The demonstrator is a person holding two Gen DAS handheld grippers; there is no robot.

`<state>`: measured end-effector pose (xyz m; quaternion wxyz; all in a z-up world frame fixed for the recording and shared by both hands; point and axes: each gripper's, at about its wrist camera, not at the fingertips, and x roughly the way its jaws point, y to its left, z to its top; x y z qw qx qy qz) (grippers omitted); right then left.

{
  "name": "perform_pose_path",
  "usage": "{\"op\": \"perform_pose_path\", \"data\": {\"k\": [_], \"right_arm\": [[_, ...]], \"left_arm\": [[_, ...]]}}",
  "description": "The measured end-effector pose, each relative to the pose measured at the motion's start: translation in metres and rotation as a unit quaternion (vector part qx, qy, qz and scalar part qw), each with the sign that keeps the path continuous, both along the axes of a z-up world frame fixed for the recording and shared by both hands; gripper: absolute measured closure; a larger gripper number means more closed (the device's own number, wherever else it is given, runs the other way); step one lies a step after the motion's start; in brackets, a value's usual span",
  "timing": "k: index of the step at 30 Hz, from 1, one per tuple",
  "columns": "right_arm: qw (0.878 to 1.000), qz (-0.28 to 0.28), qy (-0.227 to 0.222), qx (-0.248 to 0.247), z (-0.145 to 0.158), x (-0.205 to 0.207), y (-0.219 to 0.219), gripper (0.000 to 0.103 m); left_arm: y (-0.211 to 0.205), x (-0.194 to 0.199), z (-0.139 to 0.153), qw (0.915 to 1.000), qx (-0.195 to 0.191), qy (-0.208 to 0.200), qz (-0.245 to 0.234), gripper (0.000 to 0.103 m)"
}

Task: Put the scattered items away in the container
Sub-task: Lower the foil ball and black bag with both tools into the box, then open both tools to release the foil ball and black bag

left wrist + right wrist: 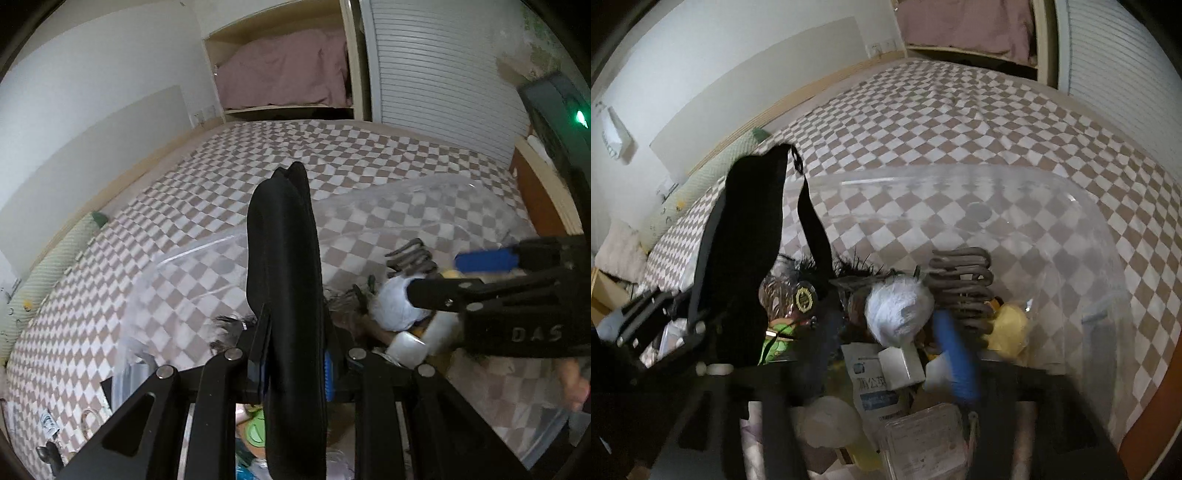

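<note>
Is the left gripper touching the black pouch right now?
Touching. The left wrist view shows the left gripper closed on the black pouch, its blue pads pressed against both sides, with no gap.

The right gripper (476, 273) is black linkage with silver screws, blue pads (embossed "DAS" lettering).

A clear plastic container (1052, 236) sits on the checkered bed (923, 122), crowded with items: a white fluffy ball (897, 310), a grey coiled piece (964, 284), a yellow object (1008, 328) and a printed packet (875, 391). At left, the left gripper (701, 328) holds a black pouch (746, 258) upright over the container. The right gripper's blue finger pad (955, 358) is blurred.
</note>
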<state>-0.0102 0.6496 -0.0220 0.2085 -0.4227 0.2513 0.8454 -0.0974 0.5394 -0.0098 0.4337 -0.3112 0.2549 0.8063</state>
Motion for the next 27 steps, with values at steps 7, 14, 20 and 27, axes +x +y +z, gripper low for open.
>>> {"op": "perform_pose_path", "data": {"k": [7,14,20,27], "right_arm": [[0.999,-0.016,-0.016,0.031,0.008,0.007,-0.001,0.022],[0.998,-0.055,-0.015,0.035,0.014,0.011,0.010,0.022],[0.998,-0.070,0.005,0.004,0.014,0.019,0.017,0.022],[0.997,-0.070,-0.004,0.033,0.018,0.021,0.008,0.022]], "left_arm": [[0.005,0.011,-0.004,0.9989,-0.002,-0.036,-0.031,0.082],[0.005,0.019,-0.003,0.9987,0.002,-0.044,-0.027,0.035],[-0.003,0.019,0.006,0.9983,0.015,-0.056,-0.011,0.033],[-0.012,0.026,0.010,0.9989,0.031,-0.035,0.005,0.003]]}}
